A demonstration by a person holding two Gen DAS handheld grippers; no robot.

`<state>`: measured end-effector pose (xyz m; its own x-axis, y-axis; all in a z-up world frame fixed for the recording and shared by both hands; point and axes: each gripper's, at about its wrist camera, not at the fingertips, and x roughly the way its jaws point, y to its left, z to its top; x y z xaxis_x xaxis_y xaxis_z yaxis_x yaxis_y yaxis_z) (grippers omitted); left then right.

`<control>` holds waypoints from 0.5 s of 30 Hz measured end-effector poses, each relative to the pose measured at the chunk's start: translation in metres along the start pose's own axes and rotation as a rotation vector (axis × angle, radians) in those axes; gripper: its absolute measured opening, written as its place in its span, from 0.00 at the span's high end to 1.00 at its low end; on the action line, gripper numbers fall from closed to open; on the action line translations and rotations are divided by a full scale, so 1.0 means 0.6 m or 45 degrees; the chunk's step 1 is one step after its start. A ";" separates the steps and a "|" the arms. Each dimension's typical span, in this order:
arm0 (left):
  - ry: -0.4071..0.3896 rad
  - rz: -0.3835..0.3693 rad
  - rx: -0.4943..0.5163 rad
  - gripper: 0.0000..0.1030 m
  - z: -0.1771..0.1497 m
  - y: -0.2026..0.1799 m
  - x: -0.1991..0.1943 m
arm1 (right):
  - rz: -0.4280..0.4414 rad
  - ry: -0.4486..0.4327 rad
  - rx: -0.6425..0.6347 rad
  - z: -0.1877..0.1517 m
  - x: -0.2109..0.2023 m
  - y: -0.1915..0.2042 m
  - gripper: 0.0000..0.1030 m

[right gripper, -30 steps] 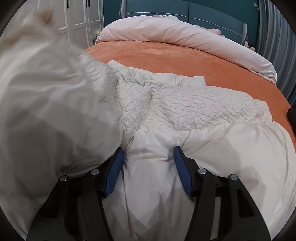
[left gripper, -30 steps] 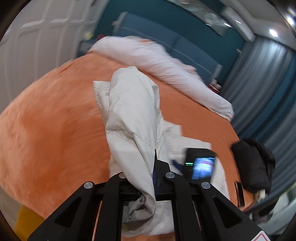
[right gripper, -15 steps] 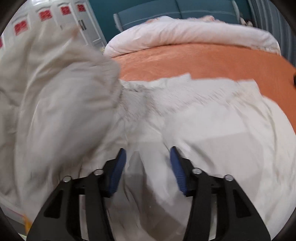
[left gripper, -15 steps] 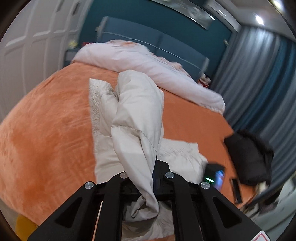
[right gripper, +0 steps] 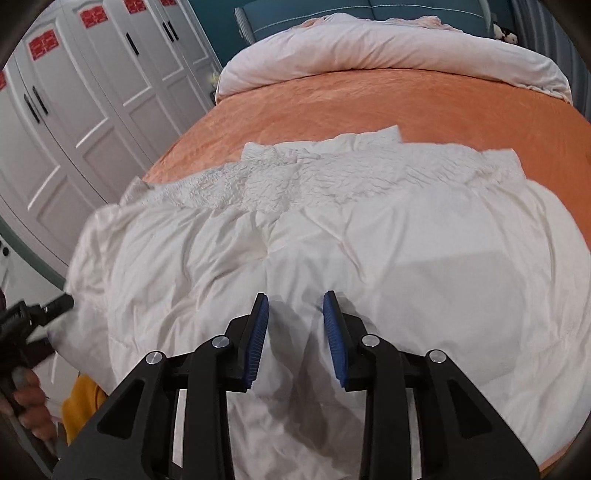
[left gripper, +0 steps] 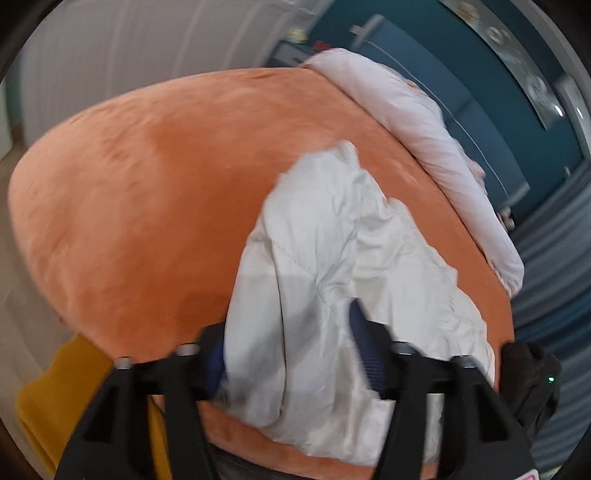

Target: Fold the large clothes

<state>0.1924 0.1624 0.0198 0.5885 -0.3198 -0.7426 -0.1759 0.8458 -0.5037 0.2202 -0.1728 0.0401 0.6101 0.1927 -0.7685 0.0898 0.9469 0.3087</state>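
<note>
White garment (right gripper: 369, 240) crosswise on bed (right gripper: 369, 107)

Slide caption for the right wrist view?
Right gripper open above the white garment spread on the orange bedspread.

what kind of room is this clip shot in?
Almost certainly a bedroom: a bed with an orange bedspread, a rolled white duvet against a padded blue headboard, and white wardrobe doors alongside.

White garment (right gripper: 388, 236): crinkled cloth, smooth sheen; orange bedspread (right gripper: 369, 107): matt plush.
</note>
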 end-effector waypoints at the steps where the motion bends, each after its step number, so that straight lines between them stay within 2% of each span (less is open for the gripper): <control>1: -0.001 -0.013 -0.035 0.34 0.000 0.011 0.001 | 0.003 0.010 -0.001 0.011 0.003 0.006 0.71; 2: 0.007 -0.020 -0.078 0.25 0.001 0.027 0.004 | 0.005 0.017 -0.003 0.018 0.006 0.014 0.71; 3: 0.012 -0.017 -0.108 0.20 0.002 0.039 0.007 | 0.003 0.019 -0.011 0.023 0.010 0.021 0.71; 6: 0.045 0.089 -0.207 0.19 -0.001 0.079 0.026 | -0.025 0.033 -0.090 0.040 0.034 0.052 0.71; 9: 0.086 0.034 -0.298 0.19 -0.012 0.105 0.042 | -0.063 0.093 -0.139 0.040 0.072 0.070 0.72; 11: 0.115 0.009 -0.305 0.18 -0.017 0.105 0.056 | -0.090 0.118 -0.146 0.037 0.101 0.074 0.73; 15: 0.143 0.001 -0.194 0.15 -0.024 0.071 0.087 | -0.134 0.145 -0.194 0.044 0.142 0.076 0.74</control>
<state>0.2043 0.1760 -0.0467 0.4980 -0.3719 -0.7834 -0.2991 0.7743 -0.5577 0.2970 -0.1197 0.0034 0.5103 0.1101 -0.8529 0.0233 0.9896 0.1417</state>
